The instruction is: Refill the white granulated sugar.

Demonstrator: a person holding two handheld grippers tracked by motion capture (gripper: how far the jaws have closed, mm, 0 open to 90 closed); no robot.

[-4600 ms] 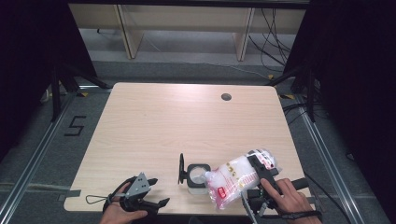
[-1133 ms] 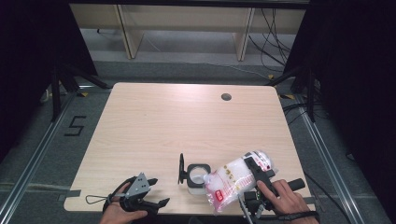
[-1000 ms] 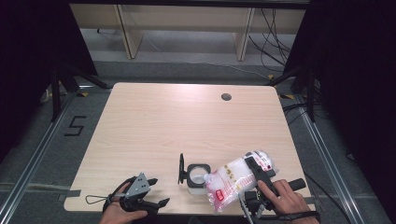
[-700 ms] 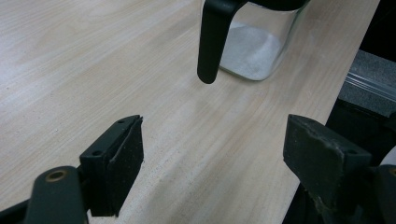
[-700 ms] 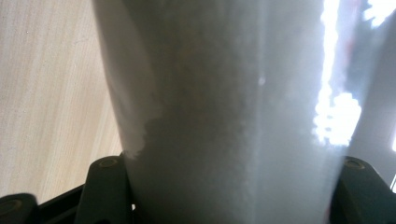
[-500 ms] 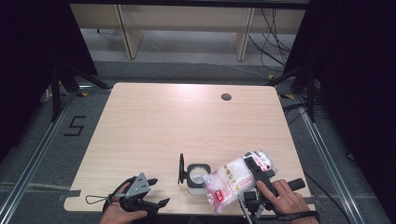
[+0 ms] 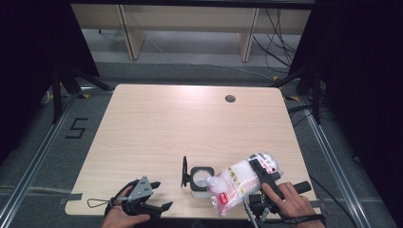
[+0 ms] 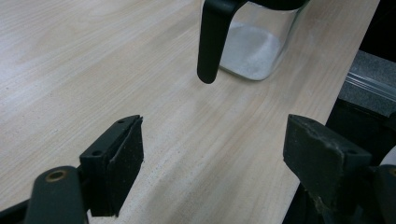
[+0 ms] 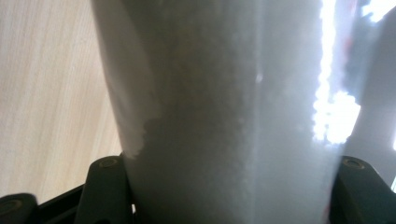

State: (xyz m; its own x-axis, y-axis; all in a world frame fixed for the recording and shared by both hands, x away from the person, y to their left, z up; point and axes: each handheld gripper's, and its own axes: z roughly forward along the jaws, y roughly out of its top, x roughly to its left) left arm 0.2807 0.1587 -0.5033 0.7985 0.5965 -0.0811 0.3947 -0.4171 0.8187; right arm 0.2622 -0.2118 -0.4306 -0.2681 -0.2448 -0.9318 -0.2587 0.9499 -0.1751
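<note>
A clear plastic bag of white granules (image 7: 237,183) with red print lies tilted over the mouth of a glass jar (image 7: 199,178) near the table's front edge. My right gripper (image 7: 261,173) is shut on the bag, which is pressed between its jaws (image 9: 224,140). The jar has a black hinged lid (image 7: 184,172) standing open at its left and some white granules in the bottom (image 8: 250,51). My left gripper (image 7: 159,194) rests open at the front left, apart from the jar, nothing between its pads (image 8: 123,154).
The light wooden table (image 7: 190,123) has a round cable hole (image 7: 230,99) at the back right. Its front edge runs just below both hands. Dark floor and metal rails surround it.
</note>
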